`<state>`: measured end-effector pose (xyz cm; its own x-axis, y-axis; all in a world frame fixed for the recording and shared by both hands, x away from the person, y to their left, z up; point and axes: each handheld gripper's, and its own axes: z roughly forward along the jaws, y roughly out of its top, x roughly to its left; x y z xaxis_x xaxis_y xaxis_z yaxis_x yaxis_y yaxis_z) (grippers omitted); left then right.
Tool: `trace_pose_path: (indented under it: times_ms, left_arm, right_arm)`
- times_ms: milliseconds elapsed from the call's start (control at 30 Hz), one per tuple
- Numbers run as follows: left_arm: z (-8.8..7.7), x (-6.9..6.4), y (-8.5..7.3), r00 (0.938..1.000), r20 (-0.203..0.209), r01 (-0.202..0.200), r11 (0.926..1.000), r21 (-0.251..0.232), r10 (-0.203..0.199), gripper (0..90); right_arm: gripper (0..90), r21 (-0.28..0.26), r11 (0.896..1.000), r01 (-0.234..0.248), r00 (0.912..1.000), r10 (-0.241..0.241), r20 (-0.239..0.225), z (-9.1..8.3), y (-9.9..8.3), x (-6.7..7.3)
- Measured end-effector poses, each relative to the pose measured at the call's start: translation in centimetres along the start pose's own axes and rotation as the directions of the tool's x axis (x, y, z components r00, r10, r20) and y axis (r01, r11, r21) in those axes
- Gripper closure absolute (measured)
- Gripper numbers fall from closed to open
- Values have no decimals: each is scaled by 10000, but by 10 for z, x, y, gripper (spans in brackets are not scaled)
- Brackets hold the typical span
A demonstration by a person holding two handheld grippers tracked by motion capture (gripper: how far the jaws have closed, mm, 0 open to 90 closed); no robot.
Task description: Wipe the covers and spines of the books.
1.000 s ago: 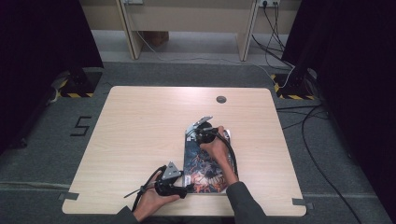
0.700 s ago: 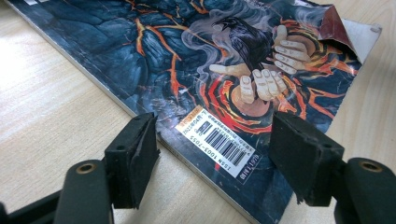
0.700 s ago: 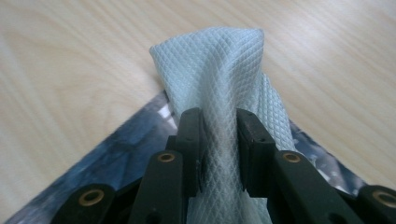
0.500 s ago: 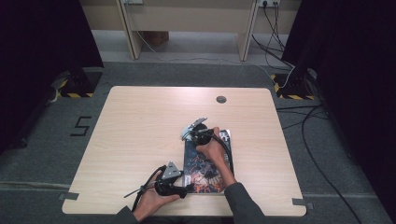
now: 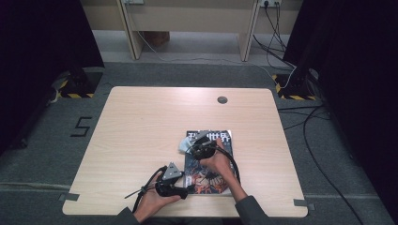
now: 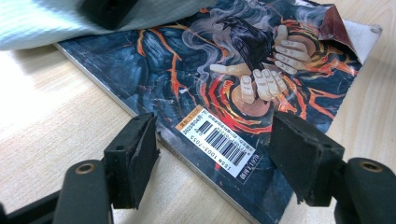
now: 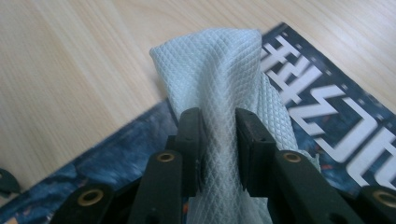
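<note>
I take the magazine (image 5: 210, 161) as my landmark: it lies flat on the bench (image 5: 141, 126), near the front edge and right of the middle, cover up, with white title lettering at its far end and a barcode label at its near corner.

My right claw (image 5: 193, 146) sits over the magazine's far left corner. In the right gripper view its pads are pinching a bunched fold of pale, diamond-textured cloth (image 7: 219, 93); the jaws have just been easing apart a little, yet the fabric is gripped between them and stands up beyond the fingertips. Below the cloth I see the dark cover and the big white characters, with bare wood on the far side of the magazine's edge.

My left claw (image 5: 180, 180) rests at the magazine's near left corner, low against the bench. In the left gripper view its jaws are spread wide, one pad on each side of the barcode corner, and neither pad presses on the cover; the left one sits just off the spine edge. The cover art shows a black bird and pale hands on red swirls, and the far right corner of the cover curls up. The pale cloth (image 6: 70, 23) hangs over the magazine's far end there.
</note>
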<state>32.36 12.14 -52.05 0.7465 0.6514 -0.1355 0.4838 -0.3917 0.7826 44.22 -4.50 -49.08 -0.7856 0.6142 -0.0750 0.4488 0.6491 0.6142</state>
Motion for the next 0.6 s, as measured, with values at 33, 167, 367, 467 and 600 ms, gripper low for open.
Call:
trace_pose_path:
  times_ms: [33, 167, 367, 467, 600]
  left_arm:
    - [0, 0, 0, 10000, -4, -16, 10000, 15, 16, 314]
    - [0, 0, 0, 10000, -39, 31, 10000, 25, -31, 303]
    - [0, 0, 0, 10000, -51, 75, 10000, 6, -75, 296]
    - [0, 1, 0, 10000, -25, 87, 9999, 59, -87, 289]
    - [0, 1, 0, 10000, -33, 90, 9999, 58, -90, 285]
  right_arm:
    - [720, 25, 9999, -131, 9999, 131, 25, -1, -1, -2]
    - [714, 11, 9983, -585, 9979, 584, 290, -9, -14, -21]
    - [702, 99, 9881, -1536, 9822, 1516, 1105, -26, -37, -54]
    - [699, 94, 9841, -1773, 9751, 1744, 1373, -31, -43, -62]
    - [695, 78, 9771, -2127, 9651, 2089, 1579, -34, -48, -67]
